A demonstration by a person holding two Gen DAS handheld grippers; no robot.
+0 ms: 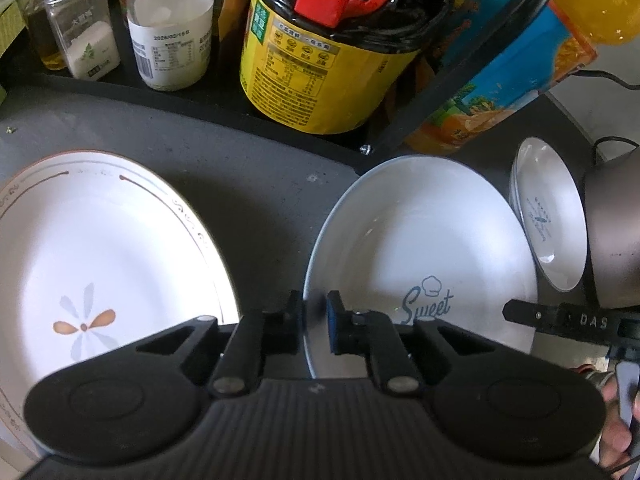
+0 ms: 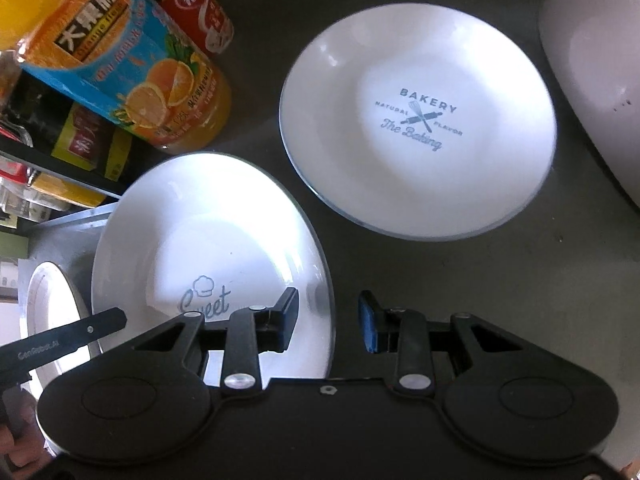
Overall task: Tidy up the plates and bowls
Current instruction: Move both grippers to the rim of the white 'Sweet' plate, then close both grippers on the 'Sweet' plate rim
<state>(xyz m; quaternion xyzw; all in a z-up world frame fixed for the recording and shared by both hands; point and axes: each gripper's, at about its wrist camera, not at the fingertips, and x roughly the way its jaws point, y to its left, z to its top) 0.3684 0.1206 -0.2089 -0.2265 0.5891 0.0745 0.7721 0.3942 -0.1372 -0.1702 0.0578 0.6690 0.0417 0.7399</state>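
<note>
Pinching the left rim of the round white glossy plate printed "Sweet" (image 1: 424, 256), the left gripper (image 1: 315, 322) has its two black fingers nearly pressed together with the thin rim between them; the plate lies flat on the dark grey matte tabletop (image 1: 260, 200), its lettering reading toward the camera. The right gripper (image 2: 328, 322) straddles the same plate's right rim, its fingers spread on either side, and I cannot tell whether the pads touch it. Three more dishes are in view. To the left sits a large white plate with a brown rim and flower motif (image 1: 100, 264). To the right, apart from the first, lies a white shallow dish printed "BAKERY" (image 2: 418, 136). A plain white bowl (image 2: 596, 68) is cut off at the far right edge. Behind stand an orange juice bottle (image 2: 160, 88) and a dark yellow-labelled jug (image 1: 320, 64).
</note>
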